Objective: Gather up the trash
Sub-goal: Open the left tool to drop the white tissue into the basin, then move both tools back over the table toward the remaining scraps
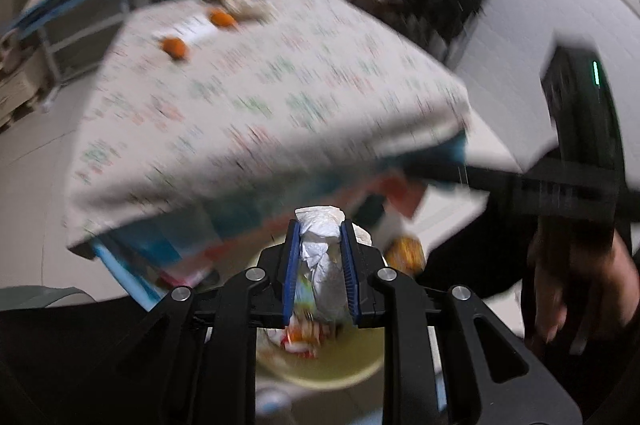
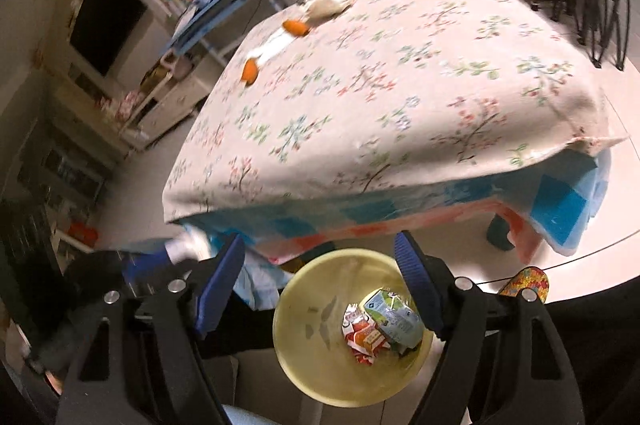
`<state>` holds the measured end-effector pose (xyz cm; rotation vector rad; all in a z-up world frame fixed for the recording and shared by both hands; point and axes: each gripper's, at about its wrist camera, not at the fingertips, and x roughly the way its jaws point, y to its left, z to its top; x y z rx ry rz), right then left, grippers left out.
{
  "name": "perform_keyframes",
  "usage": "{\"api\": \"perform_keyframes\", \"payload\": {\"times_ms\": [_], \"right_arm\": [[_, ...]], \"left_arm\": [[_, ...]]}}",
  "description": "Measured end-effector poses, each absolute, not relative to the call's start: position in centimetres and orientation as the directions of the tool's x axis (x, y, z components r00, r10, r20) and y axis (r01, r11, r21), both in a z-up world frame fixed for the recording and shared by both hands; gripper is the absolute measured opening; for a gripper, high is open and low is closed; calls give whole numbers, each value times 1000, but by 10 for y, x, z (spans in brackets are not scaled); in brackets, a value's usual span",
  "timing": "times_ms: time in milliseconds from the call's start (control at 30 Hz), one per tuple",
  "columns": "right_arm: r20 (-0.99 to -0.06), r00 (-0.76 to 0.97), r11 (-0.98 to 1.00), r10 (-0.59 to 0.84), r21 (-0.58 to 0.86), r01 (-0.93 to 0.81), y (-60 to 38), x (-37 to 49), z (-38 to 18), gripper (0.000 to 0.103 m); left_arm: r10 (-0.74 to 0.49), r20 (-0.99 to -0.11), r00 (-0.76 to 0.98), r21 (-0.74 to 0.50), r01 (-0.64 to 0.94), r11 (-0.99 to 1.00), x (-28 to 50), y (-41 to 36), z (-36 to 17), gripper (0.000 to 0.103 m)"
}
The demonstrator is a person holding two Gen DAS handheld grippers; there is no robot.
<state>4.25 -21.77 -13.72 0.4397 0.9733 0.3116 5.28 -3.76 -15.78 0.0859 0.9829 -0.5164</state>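
Trash already lies in the yellow bin (image 2: pixel 320 357) below the surface (image 2: pixel 400 85). The right gripper (image 2: pixel 320 285) stands spread and empty above it; the left gripper (image 1: pixel 319 273) clenches crumpled paper (image 1: pixel 320 257), probably to drop there.

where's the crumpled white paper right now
In the left wrist view, the crumpled white paper is pinched in the left claw, directly above the yellow bin, beside the table's edge.

Both tongs, left (image 1: pixel 319 257) and right (image 2: pixel 320 281), are black-framed; ribbed blue pads (image 2: pixel 416 281); silver screws (image 1: pixel 257 274); black sleeve (image 1: pixel 472 261).
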Motion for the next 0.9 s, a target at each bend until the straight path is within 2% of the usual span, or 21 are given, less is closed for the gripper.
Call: {"api": "perform_keyframes", "payload": {"times_ms": [67,133,233,300,533,900], "right_arm": [[-717,541,866,439,498,-44,-222,43,-137,75],[-715,551,867,431,496,-35,-224,43,-136,76],[-714,562,872,418,489,-29,-226,43,-135,79],[-714,568,876,409,482,-25,-227,42,-134,79],[-722,580,896,378,442,-35,-224,41,-133,80],[-722,598,916,348,396,-55,-218,41,-129,83]], "left_arm": [[-353,-843,406,-124,492,862,48,-49,-167,28],[-327,-852,409,-86,506,858,44,-55,-170,45],[-297,-837,459,-57,467,883,45,-51,-165,61],[-273,-822,500,-48,416,908,48,-42,-161,67],[-156,-741,654,13,245,969,56,-20,-142,80],[-94,-685,722,40,166,985,59,-13,-131,86]]}}
